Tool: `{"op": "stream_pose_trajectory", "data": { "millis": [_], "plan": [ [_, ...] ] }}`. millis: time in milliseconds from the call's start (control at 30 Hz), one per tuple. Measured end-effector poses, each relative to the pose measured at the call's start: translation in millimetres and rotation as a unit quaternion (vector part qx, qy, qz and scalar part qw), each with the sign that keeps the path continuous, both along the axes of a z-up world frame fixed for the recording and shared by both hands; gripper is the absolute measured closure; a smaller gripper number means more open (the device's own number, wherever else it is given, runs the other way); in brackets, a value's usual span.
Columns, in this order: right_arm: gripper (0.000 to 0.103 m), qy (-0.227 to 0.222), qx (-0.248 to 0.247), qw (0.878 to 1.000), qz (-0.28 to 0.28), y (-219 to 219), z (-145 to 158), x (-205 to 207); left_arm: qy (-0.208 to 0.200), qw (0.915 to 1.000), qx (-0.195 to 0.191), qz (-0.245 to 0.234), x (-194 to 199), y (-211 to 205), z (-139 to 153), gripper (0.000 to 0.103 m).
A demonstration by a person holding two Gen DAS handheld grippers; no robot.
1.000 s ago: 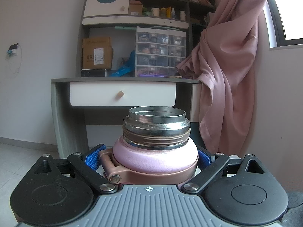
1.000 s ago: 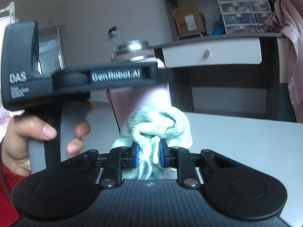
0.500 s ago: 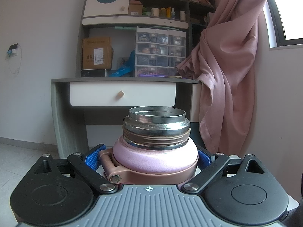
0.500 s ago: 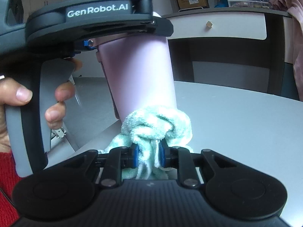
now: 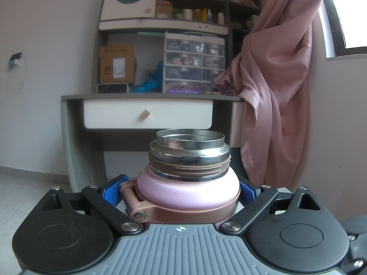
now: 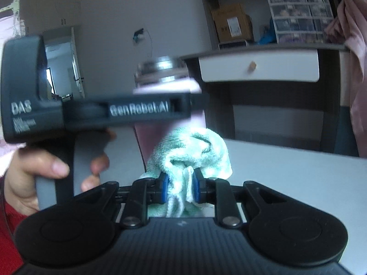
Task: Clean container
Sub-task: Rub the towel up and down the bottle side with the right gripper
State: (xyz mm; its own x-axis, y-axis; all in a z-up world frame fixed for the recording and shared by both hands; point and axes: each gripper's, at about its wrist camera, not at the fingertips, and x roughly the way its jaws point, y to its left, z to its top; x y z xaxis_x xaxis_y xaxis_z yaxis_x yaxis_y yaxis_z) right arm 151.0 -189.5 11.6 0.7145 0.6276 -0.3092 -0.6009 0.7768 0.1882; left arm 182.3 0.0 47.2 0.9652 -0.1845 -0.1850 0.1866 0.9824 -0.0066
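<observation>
A pink flask [image 5: 188, 189] with an open steel mouth stands upright between the blue pads of my left gripper [image 5: 181, 191], which is shut on its shoulder. In the right wrist view the same flask [image 6: 149, 137] shows behind the left gripper's black body [image 6: 96, 112], held by a person's hand [image 6: 29, 167]. My right gripper [image 6: 180, 186] is shut on a bunched mint-green cloth [image 6: 195, 149], which presses against the flask's pink side below the left gripper. The flask's base is hidden by the cloth.
A pale table top [image 6: 286, 169] runs right of the cloth. Behind stand a grey desk with a white drawer [image 5: 146, 116], shelves with a cardboard box [image 5: 115, 64] and small drawer units, and a pink curtain [image 5: 275, 80] at the right.
The right gripper with the cloth dropped down the flask's side half a second ago and has come back up to about where it was. The left gripper and flask have stayed put.
</observation>
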Motion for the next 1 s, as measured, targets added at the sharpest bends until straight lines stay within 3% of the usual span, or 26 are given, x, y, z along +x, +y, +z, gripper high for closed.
{"op": "stream_pose_trajectory", "data": {
  "millis": [400,700,1000],
  "plan": [
    [0.082,-0.016,-0.031,0.999,0.01,7,16,17,0.0,1.0,0.001,0.0,-1,0,-1,0.008],
    [0.082,0.045,-0.05,0.997,0.022,14,-21,32,0.0,1.0,0.001,-0.001,-2,0,-1,0.008],
    [0.081,0.085,-0.061,0.994,0.035,18,-34,39,0.0,1.0,0.001,-0.001,-2,-1,0,0.008]
  ]
}}
